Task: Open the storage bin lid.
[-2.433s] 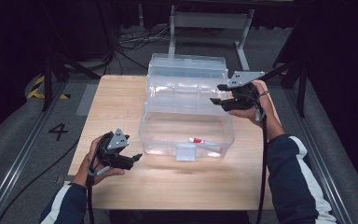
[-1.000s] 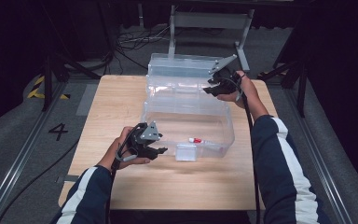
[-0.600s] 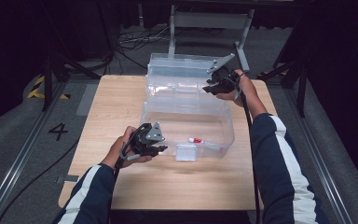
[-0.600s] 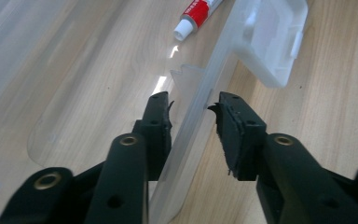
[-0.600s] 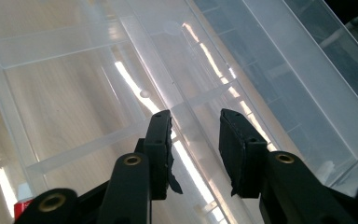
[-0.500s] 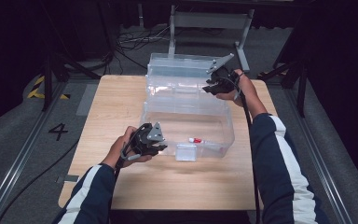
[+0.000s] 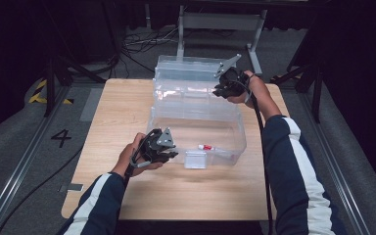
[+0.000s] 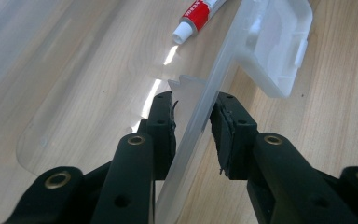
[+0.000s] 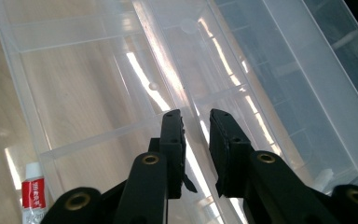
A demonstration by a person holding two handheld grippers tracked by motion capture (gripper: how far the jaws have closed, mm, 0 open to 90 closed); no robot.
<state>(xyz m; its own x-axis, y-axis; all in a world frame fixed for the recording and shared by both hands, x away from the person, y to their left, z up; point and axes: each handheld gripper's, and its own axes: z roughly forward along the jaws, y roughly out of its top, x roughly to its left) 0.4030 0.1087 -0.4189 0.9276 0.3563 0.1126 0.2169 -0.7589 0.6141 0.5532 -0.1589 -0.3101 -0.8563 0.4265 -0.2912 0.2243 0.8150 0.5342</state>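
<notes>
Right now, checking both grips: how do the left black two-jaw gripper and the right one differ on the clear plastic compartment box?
The left gripper straddles the box's near front wall; the right gripper straddles its far hinge ridge. The left gripper's pads press the wall; the right gripper's contact is unclear. Shared: both jaws have just been closing around thin clear plastic.

Clear box [image 7: 196, 105] mid-table [image 7: 117, 112], tube [image 7: 206, 147] inside near front wall, latch [image 7: 195, 159] in front.
</notes>
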